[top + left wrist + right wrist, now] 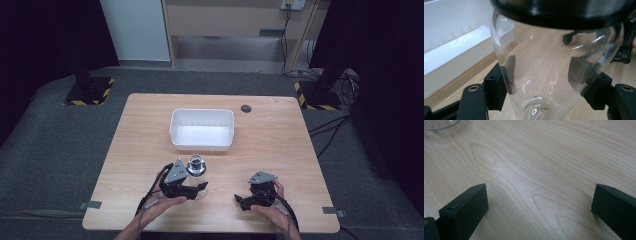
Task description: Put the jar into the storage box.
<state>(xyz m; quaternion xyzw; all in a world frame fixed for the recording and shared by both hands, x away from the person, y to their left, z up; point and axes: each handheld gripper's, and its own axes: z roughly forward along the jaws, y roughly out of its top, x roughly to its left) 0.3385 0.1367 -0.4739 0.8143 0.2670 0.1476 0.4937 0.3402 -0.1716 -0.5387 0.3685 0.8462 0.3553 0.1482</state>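
Fingers (499,85) of the left gripper (192,187) are pressed against both sides of a clear glass jar (544,75) with a black lid, and it looks gripped rather than merely bracketed. The jar stands near the front edge of the desk (280,130), left of the middle, just in front of the white plastic bin (202,129). The right gripper (246,200) rests near the front edge on the right, its fingers (464,207) spread wide over bare wood with nothing between them.

My guess is that the jar is bound for the bin, and that has not happened: the bin looks empty, so the lift and the short carry are left.

From above, the jar is a small glinting lid beside the gripper. The left gripper view gives the contact itself, faint measuring marks near the jar's base, and the bin's ribbed wall close behind.
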